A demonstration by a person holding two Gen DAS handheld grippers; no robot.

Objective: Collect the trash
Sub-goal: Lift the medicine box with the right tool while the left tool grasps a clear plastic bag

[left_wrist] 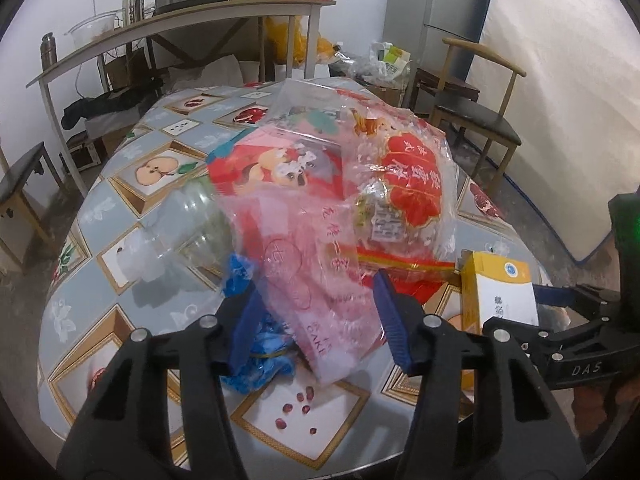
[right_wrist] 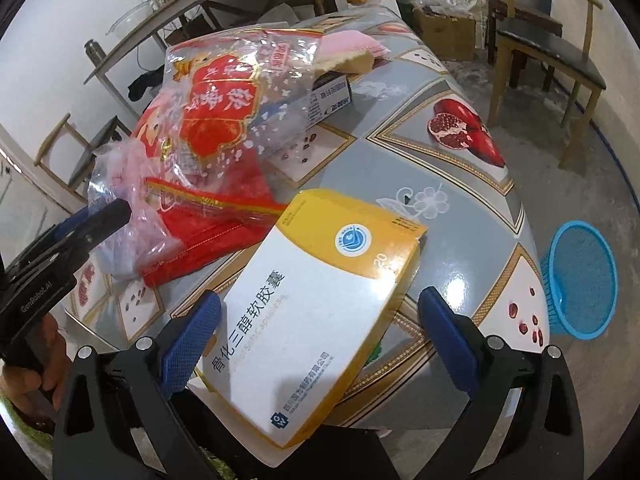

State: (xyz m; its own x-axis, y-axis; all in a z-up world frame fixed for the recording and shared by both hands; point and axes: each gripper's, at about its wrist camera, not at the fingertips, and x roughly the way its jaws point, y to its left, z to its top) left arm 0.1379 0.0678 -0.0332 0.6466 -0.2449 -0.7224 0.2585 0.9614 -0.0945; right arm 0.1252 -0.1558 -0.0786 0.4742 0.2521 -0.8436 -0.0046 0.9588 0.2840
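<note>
Trash bag [left_wrist: 360, 208] holds red packaging; blue basket [right_wrist: 580, 280] on floor.

On the tabletop [left_wrist: 120, 216], a heap of plastic bags [left_wrist: 340, 200] lies between and ahead of the left tongs [left_wrist: 316, 320], a bottle [left_wrist: 188, 224] at its left. A box [right_wrist: 316, 312] sits between the right tongs [right_wrist: 320, 340]; a basket [right_wrist: 580, 280] stands on the floor, right.

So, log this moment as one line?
left gripper: open around pink bag | right gripper: open, box between | basket: on floor
</note>
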